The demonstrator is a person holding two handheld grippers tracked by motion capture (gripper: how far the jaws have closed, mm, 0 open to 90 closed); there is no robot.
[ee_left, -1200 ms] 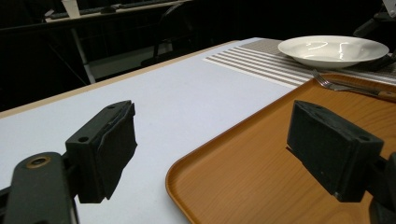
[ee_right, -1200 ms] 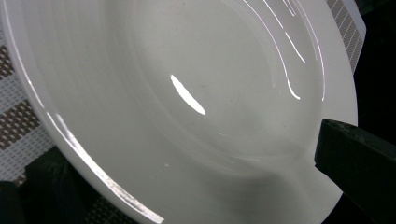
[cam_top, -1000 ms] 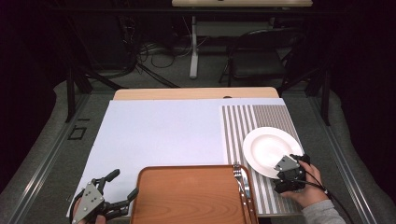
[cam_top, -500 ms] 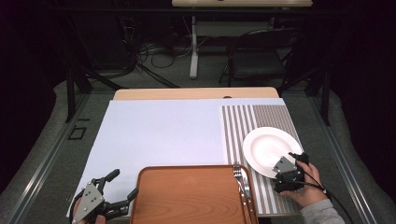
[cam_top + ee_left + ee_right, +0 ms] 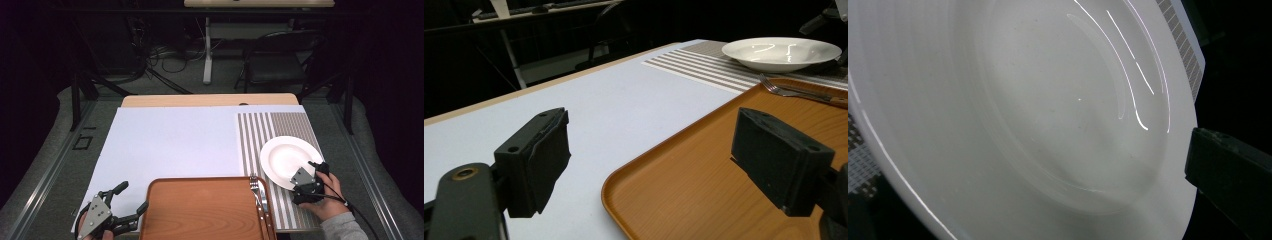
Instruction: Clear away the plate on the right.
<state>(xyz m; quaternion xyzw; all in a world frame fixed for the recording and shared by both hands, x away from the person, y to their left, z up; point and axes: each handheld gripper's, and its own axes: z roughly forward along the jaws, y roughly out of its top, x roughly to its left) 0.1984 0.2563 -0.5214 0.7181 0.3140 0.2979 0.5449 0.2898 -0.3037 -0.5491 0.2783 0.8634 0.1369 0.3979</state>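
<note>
Black jaws of the right hand-held gripper (image 5: 306, 181) straddle the near rim of the round white ceramic plate (image 5: 287, 159) on the striped placemat (image 5: 260, 131); closure cannot be confirmed. A shallow rim grip may let it tip. Left hand-held gripper (image 5: 112, 210) stands open beside the brown tray (image 5: 200, 210).

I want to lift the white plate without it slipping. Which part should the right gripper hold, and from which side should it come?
Probably the near rim of the white plate, approached from the person's side, where the right gripper already sits. The plate lies flat on the striped placemat, and its thin, raised rim offers an edge for one jaw above and one below. The smooth, glossy bowl gives no hold.
</note>
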